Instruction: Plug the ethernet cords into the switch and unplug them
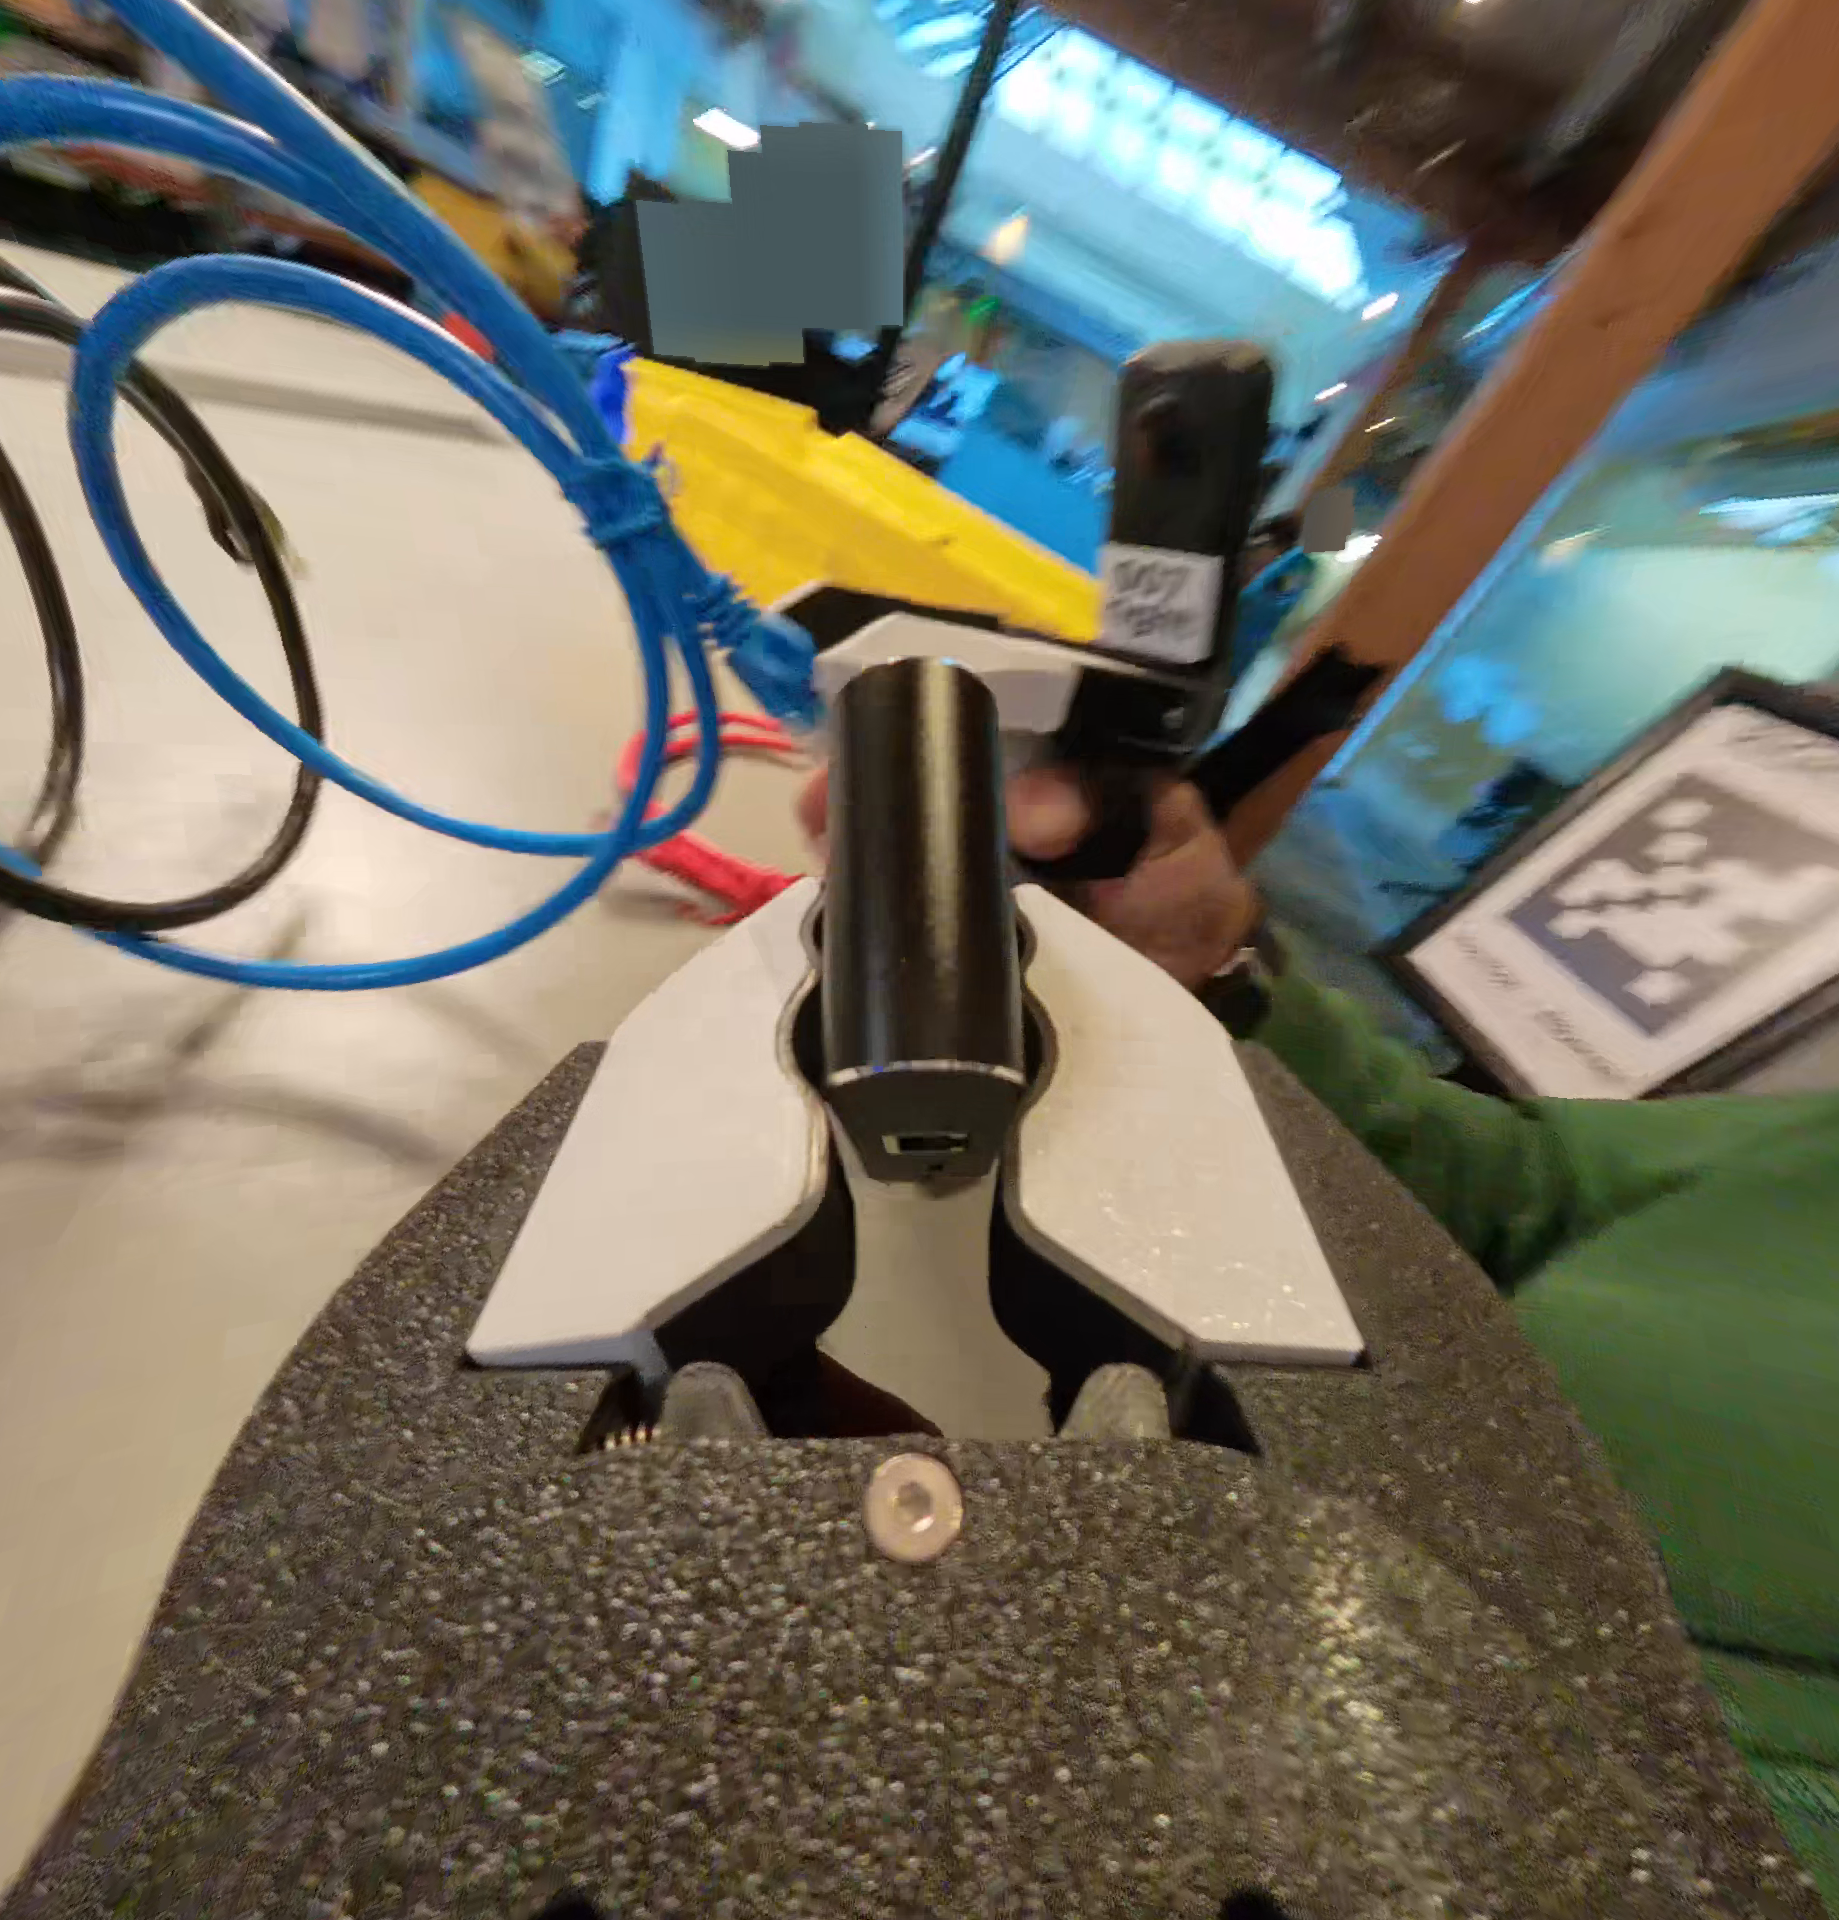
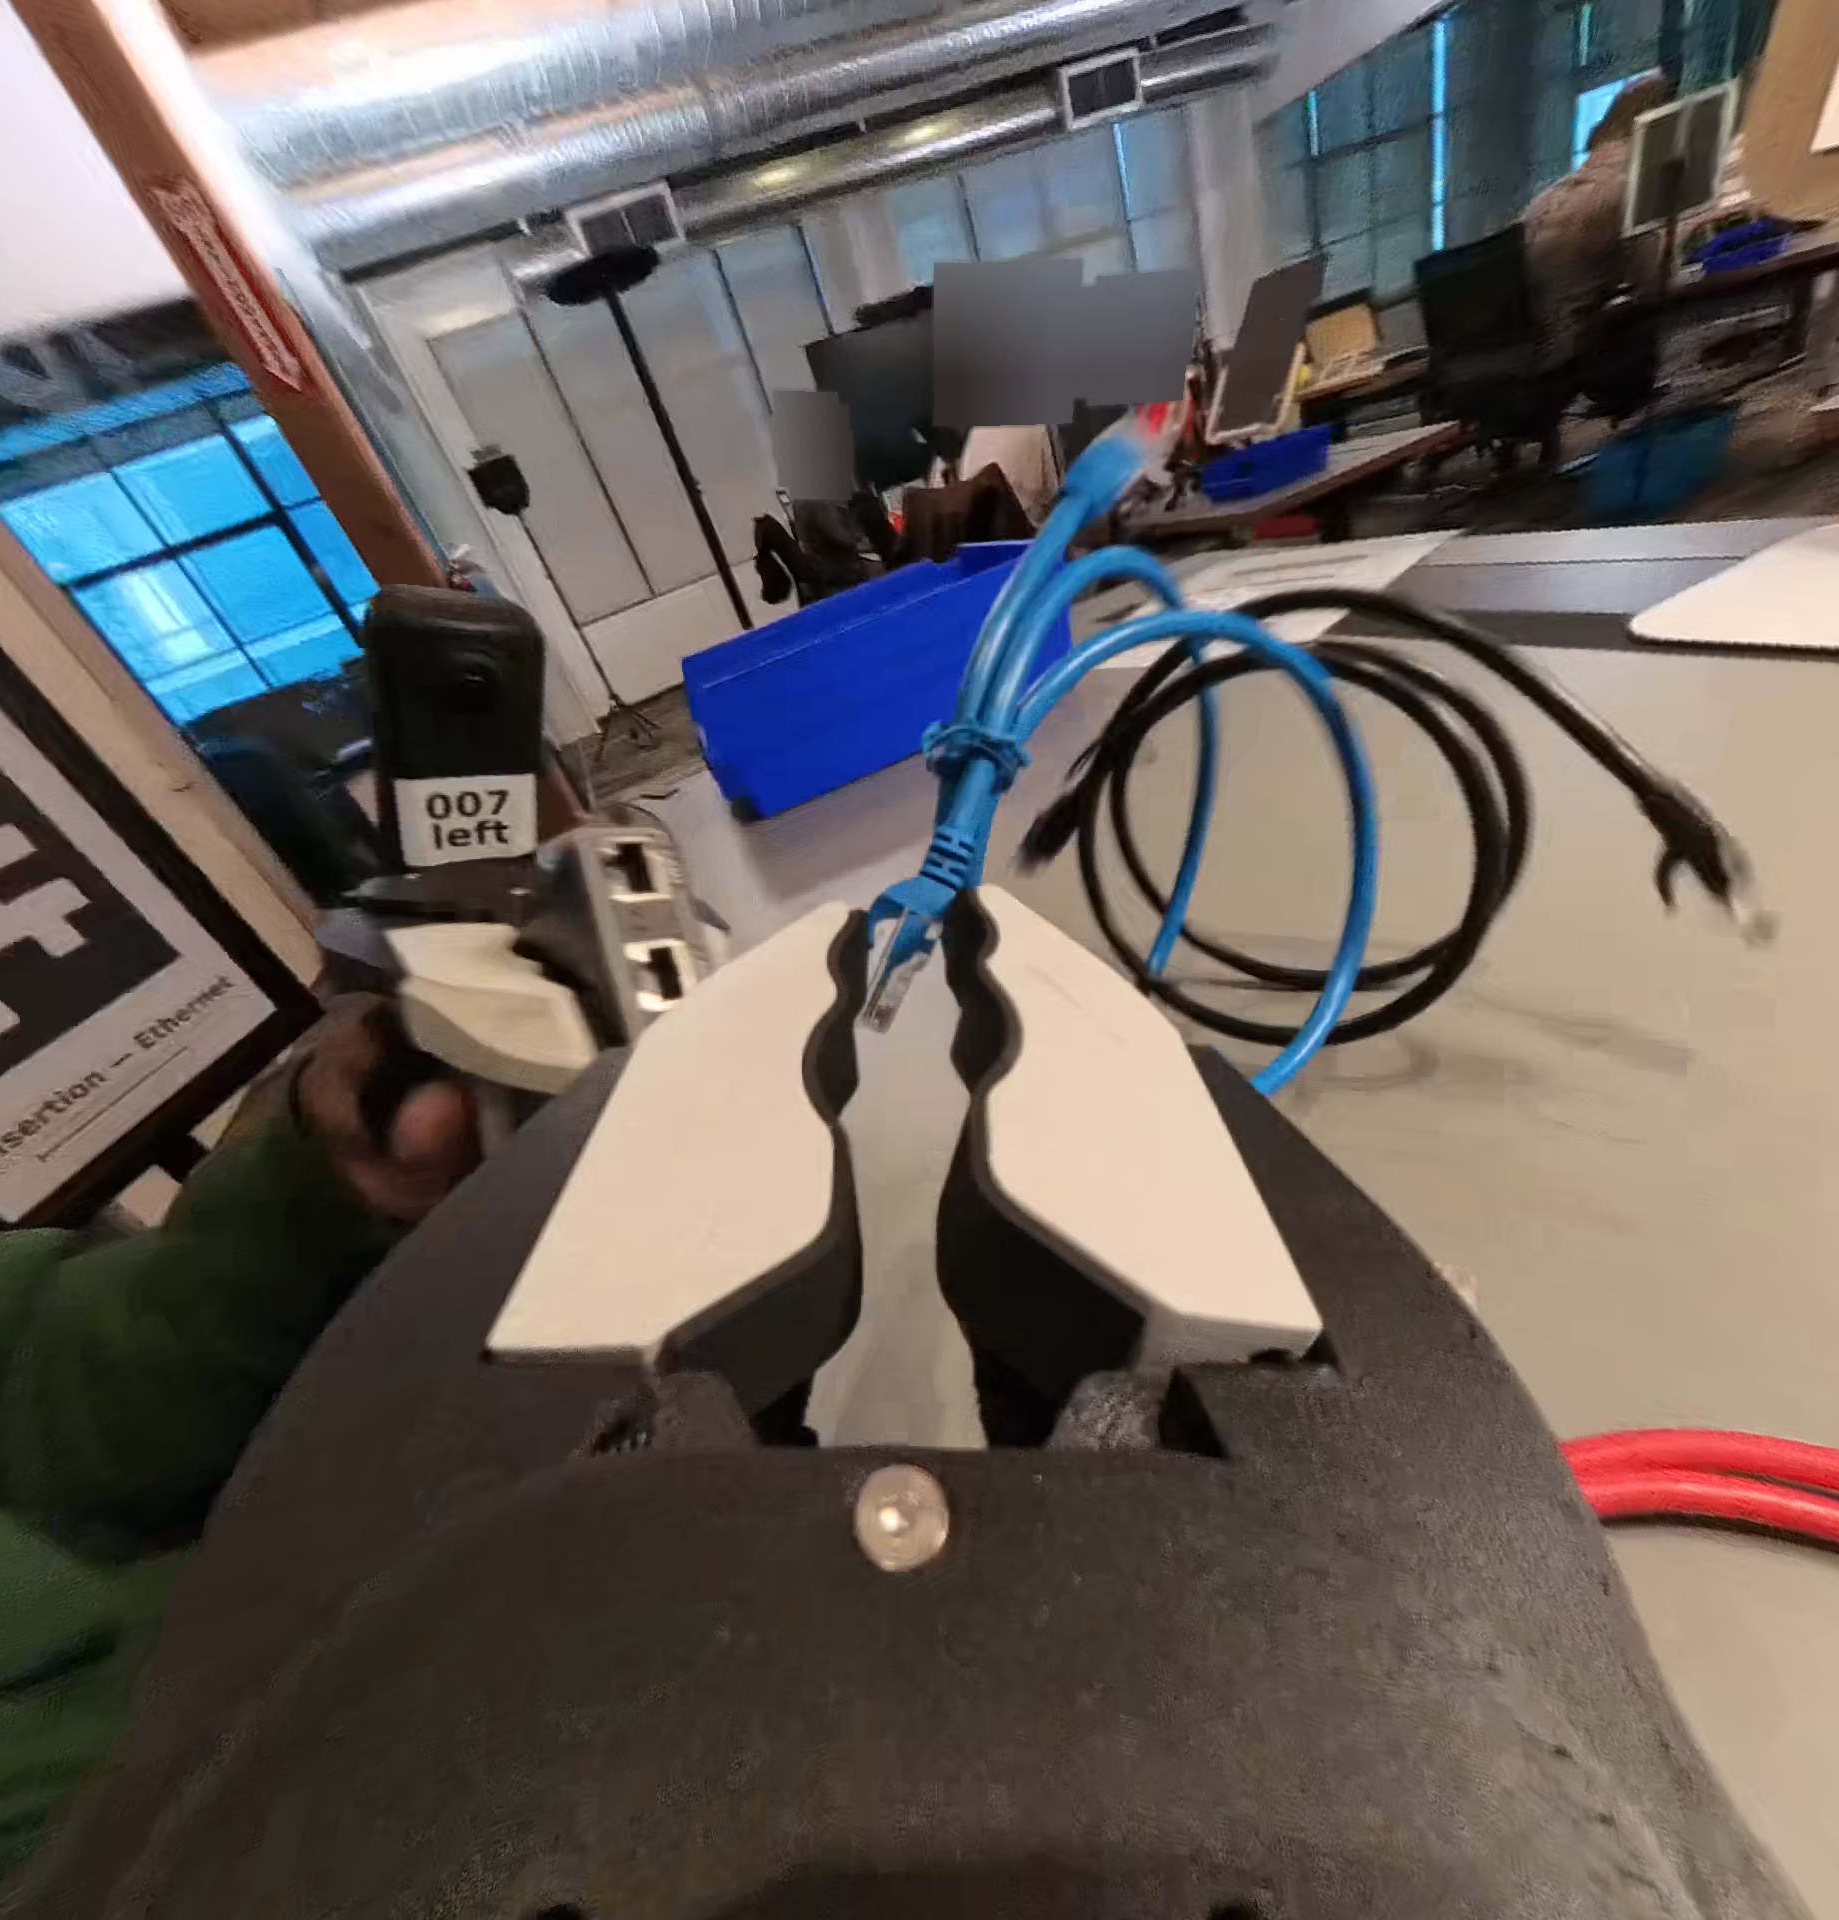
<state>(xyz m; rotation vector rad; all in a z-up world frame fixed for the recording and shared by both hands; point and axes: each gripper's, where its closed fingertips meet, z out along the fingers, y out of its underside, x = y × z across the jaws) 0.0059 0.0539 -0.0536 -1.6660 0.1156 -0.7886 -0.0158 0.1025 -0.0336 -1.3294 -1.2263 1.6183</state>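
My left gripper [image 1: 915,904] is shut on the black switch [image 1: 915,790], which points forward, held above the table. In the right wrist view the switch [image 2: 640,920] shows its grey port face, gripped by the left gripper [image 2: 572,945] at the left. My right gripper [image 2: 910,925] is shut on the plug [image 2: 894,977] of the blue ethernet cord [image 2: 998,665], whose tied coil hangs ahead of the fingers. In the left wrist view the right gripper [image 1: 873,655] holds the blue plug [image 1: 780,665] just behind the far end of the switch, slightly to its left.
A coiled black ethernet cord [image 2: 1310,831] lies on the grey table [image 2: 1517,1143], and red cable [image 2: 1725,1496] lies near the right edge. A framed marker sign [image 2: 63,935] leans against a wooden post at the left. A blue bin [image 2: 842,686] stands beyond the table. There is about 6 cm between the tips of the two grippers.
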